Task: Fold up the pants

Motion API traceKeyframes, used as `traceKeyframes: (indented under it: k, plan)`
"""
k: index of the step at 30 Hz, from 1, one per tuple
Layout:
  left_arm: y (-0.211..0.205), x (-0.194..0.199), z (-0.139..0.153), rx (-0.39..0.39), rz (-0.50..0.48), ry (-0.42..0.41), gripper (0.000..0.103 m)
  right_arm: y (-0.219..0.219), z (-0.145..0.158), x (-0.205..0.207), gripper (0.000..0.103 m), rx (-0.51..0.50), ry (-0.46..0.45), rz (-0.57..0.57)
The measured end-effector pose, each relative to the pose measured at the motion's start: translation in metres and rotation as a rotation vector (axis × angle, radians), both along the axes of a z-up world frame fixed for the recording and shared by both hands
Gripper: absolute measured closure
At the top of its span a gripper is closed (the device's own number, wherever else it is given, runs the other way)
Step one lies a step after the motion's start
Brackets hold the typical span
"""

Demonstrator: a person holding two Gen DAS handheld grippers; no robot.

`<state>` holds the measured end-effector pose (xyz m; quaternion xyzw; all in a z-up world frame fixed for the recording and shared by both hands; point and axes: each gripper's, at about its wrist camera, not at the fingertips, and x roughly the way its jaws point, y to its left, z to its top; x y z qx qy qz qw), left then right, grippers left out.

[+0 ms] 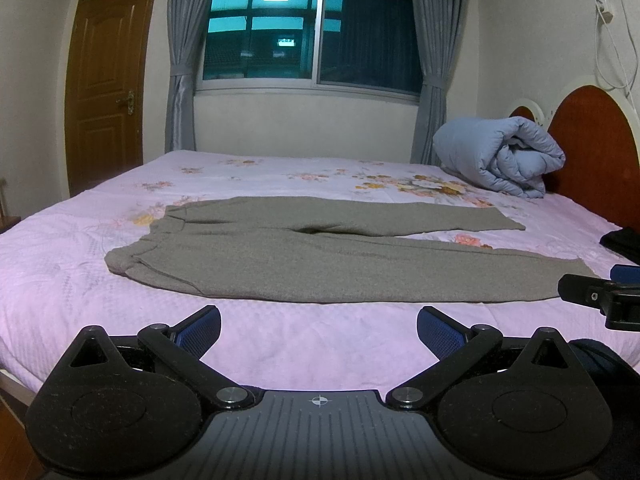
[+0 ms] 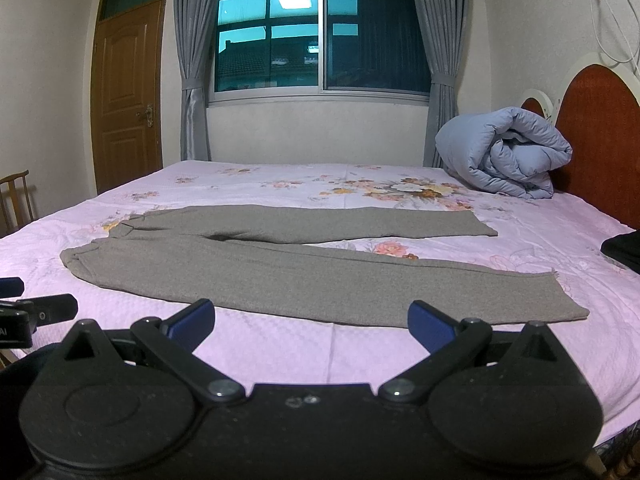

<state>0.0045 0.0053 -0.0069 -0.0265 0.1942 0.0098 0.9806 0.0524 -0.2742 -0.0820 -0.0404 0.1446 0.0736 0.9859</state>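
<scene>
Grey pants (image 1: 320, 260) lie flat on the pink floral bed (image 1: 60, 288), waistband to the left and both legs spread toward the right. In the right wrist view the pants (image 2: 280, 268) stretch across the middle, the near leg's hem at the right. My left gripper (image 1: 319, 330) hovers open over the sheet just short of the pants' near edge, nothing between its blue pads. My right gripper (image 2: 311, 322) is open too, at the near leg's front edge. Each gripper shows at the side of the other's view.
A rolled pale-blue duvet (image 1: 500, 156) lies at the far right against the red headboard (image 1: 596, 148). A dark garment (image 2: 624, 248) sits at the bed's right edge. Beyond the bed are a curtained window, a wooden door (image 1: 108, 84) and a chair (image 2: 16, 200).
</scene>
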Motion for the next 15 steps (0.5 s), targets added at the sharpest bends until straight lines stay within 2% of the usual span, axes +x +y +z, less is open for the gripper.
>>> traceKeyframes:
  k: [15]
  plan:
    - [0.0015,0.0006,-0.0039,-0.004,-0.003,0.008,0.000,-0.0003,0.0001,0.0002,0.006,0.000,-0.001,-0.001]
